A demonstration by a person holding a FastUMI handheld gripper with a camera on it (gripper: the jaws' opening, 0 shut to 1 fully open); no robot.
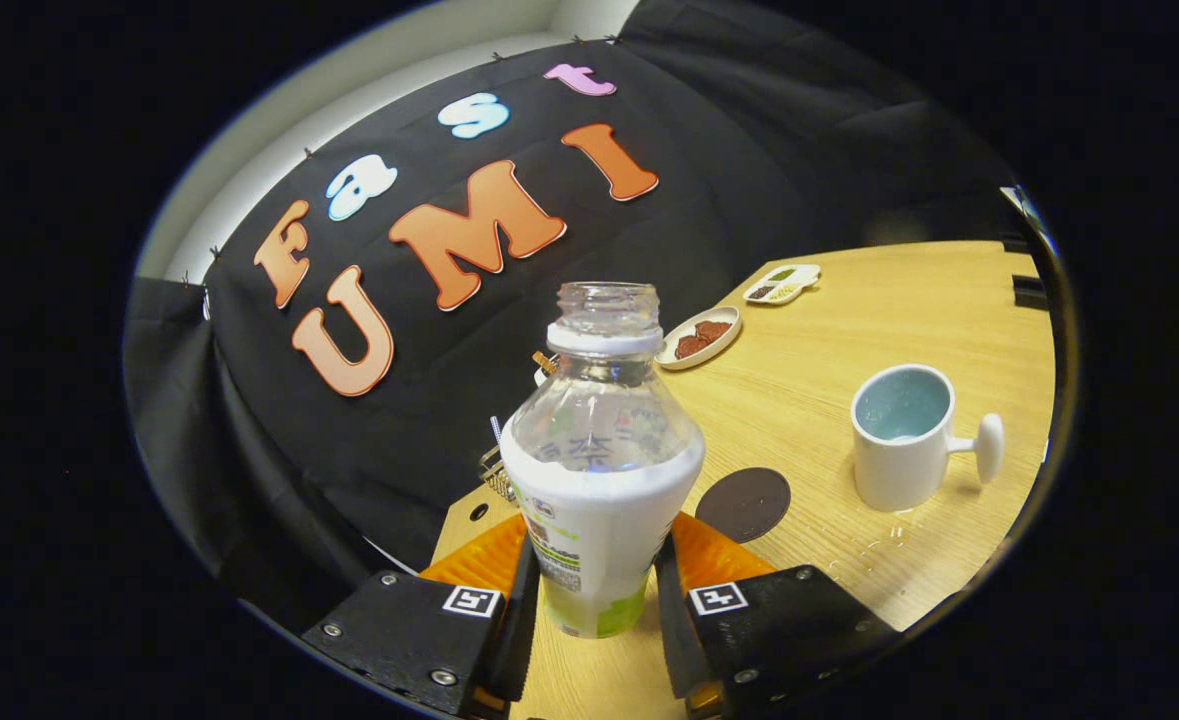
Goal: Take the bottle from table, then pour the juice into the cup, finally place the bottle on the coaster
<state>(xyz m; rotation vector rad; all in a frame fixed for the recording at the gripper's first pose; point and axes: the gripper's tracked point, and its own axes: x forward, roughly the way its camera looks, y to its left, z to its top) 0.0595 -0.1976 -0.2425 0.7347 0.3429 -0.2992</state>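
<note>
Gripper view: wooden table (829,400) sitting before black cloth wall (749,150); gripper (594,590) clamping uncapped bottle (599,470) between both fingers, beside dark coaster (743,503); white cup (902,436) standing beyond, toward the table's edge.
</note>
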